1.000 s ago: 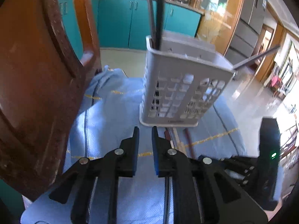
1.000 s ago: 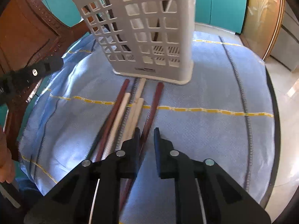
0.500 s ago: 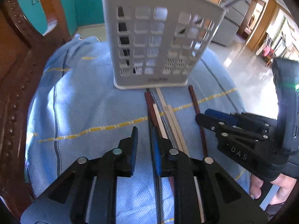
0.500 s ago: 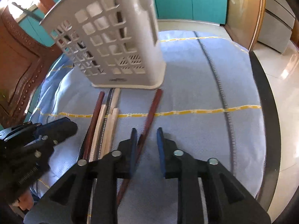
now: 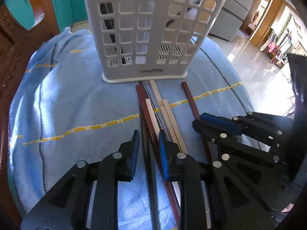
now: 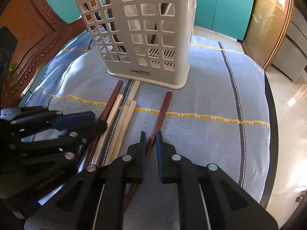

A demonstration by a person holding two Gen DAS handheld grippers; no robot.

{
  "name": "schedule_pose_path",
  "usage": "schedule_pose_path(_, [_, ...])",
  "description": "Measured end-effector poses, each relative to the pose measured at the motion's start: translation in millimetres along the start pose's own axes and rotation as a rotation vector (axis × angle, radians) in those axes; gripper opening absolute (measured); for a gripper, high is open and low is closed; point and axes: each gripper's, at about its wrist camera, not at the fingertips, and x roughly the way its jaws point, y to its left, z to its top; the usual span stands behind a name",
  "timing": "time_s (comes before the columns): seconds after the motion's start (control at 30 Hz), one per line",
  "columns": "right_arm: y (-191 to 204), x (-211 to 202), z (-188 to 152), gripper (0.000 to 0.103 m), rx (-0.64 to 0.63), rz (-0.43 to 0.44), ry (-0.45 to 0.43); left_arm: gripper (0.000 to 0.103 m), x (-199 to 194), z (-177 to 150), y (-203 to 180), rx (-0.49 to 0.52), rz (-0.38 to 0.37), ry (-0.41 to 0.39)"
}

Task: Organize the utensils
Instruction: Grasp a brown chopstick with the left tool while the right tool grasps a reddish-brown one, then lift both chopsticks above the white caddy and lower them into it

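Observation:
A white slotted utensil holder (image 5: 147,30) stands on a blue cloth (image 5: 76,99), with dark utensils inside; it also shows in the right wrist view (image 6: 142,34). Several chopsticks lie in front of it: a dark red one (image 5: 147,113), pale wooden ones (image 5: 168,115) and a separate red-brown one (image 6: 160,115). My left gripper (image 5: 147,143) is open, its jaws straddling the dark red chopstick and a black one. My right gripper (image 6: 149,143) is open, low over the separate red-brown chopstick, which lies between its jaws. Each gripper shows in the other's view.
A carved wooden chair back (image 6: 32,38) stands at the left behind the table. The cloth covers a round table with a dark rim (image 6: 272,134) at the right. Teal cabinets (image 6: 226,5) and a tiled floor lie beyond.
Both grippers have come down and closer to the chopsticks. The left jaws have opened wider around the dark chopsticks. The right gripper has moved over the separate red-brown chopstick.

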Motion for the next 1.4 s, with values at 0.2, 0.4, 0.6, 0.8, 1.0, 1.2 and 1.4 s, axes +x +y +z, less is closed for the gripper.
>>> schedule_pose_path(0.2, [1, -1, 1, 0.011, -0.003, -0.002, -0.003, 0.009, -6, 2, 5, -0.021, -0.008, -0.042])
schedule_pose_path(0.4, [-4, -7, 0, 0.011, -0.007, -0.020, -0.012, 0.008, -22, 3, 14, -0.045, -0.008, -0.078])
schedule_pose_path(0.6, [-16, -9, 1, 0.013, 0.036, -0.040, -0.013, 0.015, -14, 3, 30, -0.098, 0.028, -0.024])
schedule_pose_path(0.8, [-21, 2, 11, 0.037, 0.146, 0.000, -0.010, 0.027, -12, 15, 41, -0.139, 0.039, -0.037])
schedule_pose_path(1.0, [3, 9, 14, 0.012, 0.011, -0.030, -0.018, 0.027, 1, 26, 47, -0.134, 0.094, -0.009])
schedule_pose_path(1.2, [-2, -2, 8, 0.011, -0.044, -0.043, -0.030, 0.014, 9, 29, 44, -0.075, 0.094, 0.015])
schedule_pose_path(1.4, [-11, -2, 11, 0.022, 0.039, -0.067, -0.026, 0.015, 4, 35, 41, -0.082, 0.096, -0.012])
